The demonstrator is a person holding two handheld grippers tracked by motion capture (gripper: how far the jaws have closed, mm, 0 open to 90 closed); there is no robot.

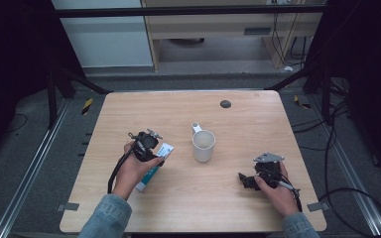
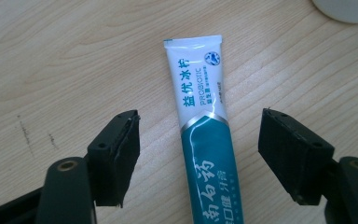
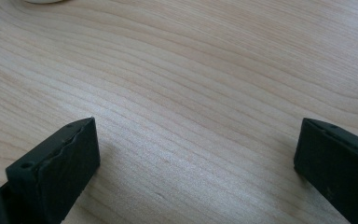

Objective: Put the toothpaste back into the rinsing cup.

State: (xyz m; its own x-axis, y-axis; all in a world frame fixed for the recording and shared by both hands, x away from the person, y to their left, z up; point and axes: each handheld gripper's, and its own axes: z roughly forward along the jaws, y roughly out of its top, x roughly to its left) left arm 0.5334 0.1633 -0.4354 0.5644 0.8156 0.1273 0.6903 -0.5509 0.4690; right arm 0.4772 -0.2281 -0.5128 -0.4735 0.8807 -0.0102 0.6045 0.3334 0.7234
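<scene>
On the counter [image 1: 248,198], left gripper [image 2: 198,140] straddles toothpaste tube [image 2: 204,140], jaws apart, pads not touching it; right gripper [image 3: 196,158] gapes over bare wood.

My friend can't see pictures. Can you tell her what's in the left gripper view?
A teal and white toothpaste tube lies flat on a wooden table, between the two open black jaws of the left gripper, which do not touch it. A white mug's edge peeks in top right.
</scene>
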